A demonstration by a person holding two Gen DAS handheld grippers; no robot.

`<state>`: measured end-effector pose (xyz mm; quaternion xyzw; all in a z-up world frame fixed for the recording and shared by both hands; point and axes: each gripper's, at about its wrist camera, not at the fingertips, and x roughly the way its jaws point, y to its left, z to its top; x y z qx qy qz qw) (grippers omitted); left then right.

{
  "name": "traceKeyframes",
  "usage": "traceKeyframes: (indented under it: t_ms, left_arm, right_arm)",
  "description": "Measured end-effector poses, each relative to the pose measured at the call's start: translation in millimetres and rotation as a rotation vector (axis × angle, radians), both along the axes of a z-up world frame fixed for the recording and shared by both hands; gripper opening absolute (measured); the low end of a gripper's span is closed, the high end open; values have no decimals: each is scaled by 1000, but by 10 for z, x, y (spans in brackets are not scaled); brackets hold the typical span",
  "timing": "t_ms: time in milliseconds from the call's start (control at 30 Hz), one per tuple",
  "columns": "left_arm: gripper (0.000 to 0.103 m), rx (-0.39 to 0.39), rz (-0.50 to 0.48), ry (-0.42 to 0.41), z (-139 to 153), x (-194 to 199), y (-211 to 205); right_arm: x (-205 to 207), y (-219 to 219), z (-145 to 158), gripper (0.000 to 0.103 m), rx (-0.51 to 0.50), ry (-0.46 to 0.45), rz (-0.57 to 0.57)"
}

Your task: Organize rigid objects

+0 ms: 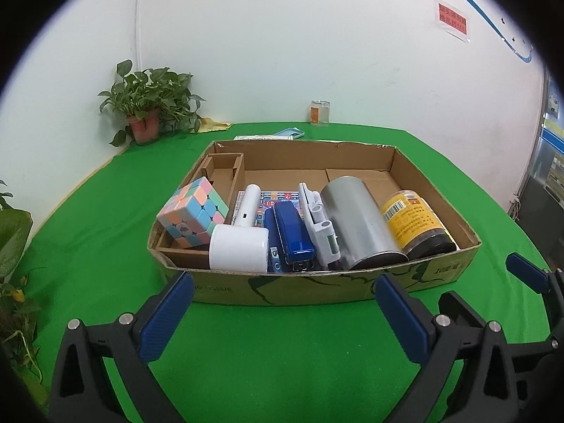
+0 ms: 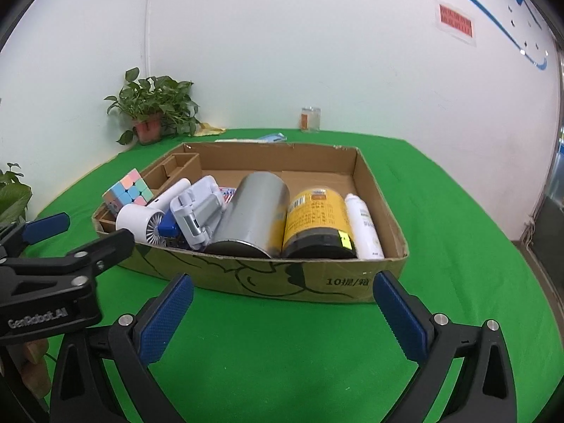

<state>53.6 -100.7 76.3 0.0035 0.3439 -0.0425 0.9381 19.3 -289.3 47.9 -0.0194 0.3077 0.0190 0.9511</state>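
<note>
A shallow cardboard box (image 1: 310, 285) (image 2: 282, 278) sits on the green table. It holds a pastel cube (image 1: 192, 213) (image 2: 128, 192), a white handheld fan (image 1: 239, 243) (image 2: 141, 224), a blue stapler (image 1: 292, 236), a grey-white clip device (image 1: 320, 225) (image 2: 199, 211), a silver can (image 1: 359, 222) (image 2: 253, 218), a yellow-labelled jar (image 1: 416, 225) (image 2: 317, 222) and a white bottle (image 2: 365, 227). My left gripper (image 1: 283, 313) is open and empty just in front of the box. My right gripper (image 2: 283, 313) is open and empty, also in front of it.
A potted plant (image 1: 148, 109) (image 2: 151, 112) stands at the back left by the wall. A small glass jar (image 1: 320, 113) (image 2: 311, 118) stands at the back. A teal flat object (image 1: 290, 133) lies behind the box. More leaves (image 1: 14, 246) line the left edge.
</note>
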Motion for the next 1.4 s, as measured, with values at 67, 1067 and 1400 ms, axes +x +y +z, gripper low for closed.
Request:
traceKeyframes:
  t_ms: [67,1067,1400]
  left_arm:
    - [102,3,5,2,-11,1,-6]
    - [102,11,17,58,-83,54,-7]
    - [102,19,10,34,-73,21,-3]
  right_arm:
    - [-6,23,7,102,-15,-7,-2]
    - [35,62,-57,102,-19,33,-33]
    - [27,74,-73,102,-14,49,-50]
